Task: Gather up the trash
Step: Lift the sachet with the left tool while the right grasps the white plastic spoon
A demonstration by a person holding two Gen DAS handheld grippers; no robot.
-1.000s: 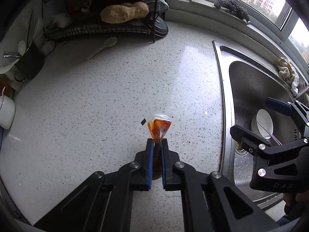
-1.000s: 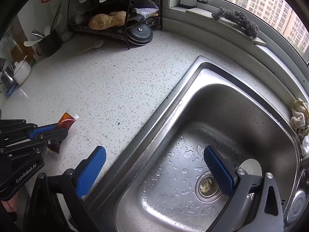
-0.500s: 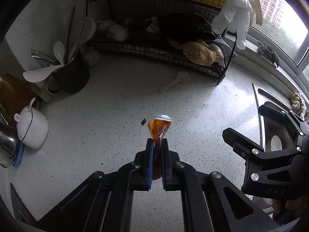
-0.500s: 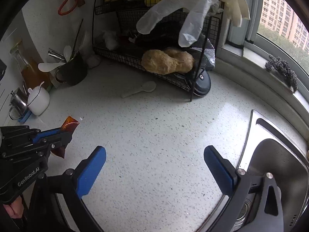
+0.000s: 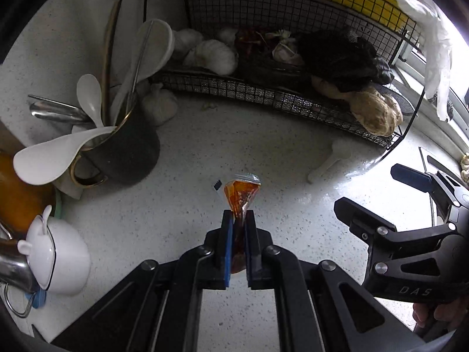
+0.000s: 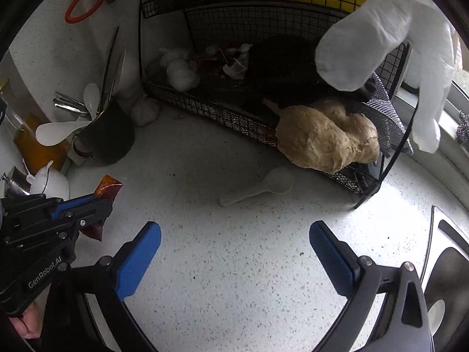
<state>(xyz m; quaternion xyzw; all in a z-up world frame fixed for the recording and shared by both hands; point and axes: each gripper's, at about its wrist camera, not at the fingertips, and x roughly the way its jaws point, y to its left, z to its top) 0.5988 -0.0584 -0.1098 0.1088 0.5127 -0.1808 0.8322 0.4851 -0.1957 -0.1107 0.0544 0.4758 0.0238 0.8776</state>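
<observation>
A small clear sauce packet [image 5: 241,198] with red-brown liquid is pinched between the blue pads of my left gripper [image 5: 236,220], which is shut on it and holds it above the speckled white counter [image 5: 181,205]. From the right wrist view the same packet [image 6: 107,189] sticks out of the left gripper [image 6: 96,204] at the left edge. My right gripper [image 6: 234,252] stands wide open over the counter with nothing between its fingers; in the left wrist view the right gripper [image 5: 378,193] shows at the right.
A black wire rack [image 6: 234,117] with garlic, ginger [image 6: 325,139] and a dark cloth stands at the back. A white glove [image 6: 390,38] hangs from it. A white spoon [image 6: 261,187] lies on the counter. A utensil cup [image 5: 123,146] and white pot [image 5: 55,258] stand left; the sink [image 6: 445,264] lies right.
Both grippers have swept left along the counter, away from the sink and toward the wire rack and utensil cup. The left gripper has kept its hold on the packet; the right has stayed open.
</observation>
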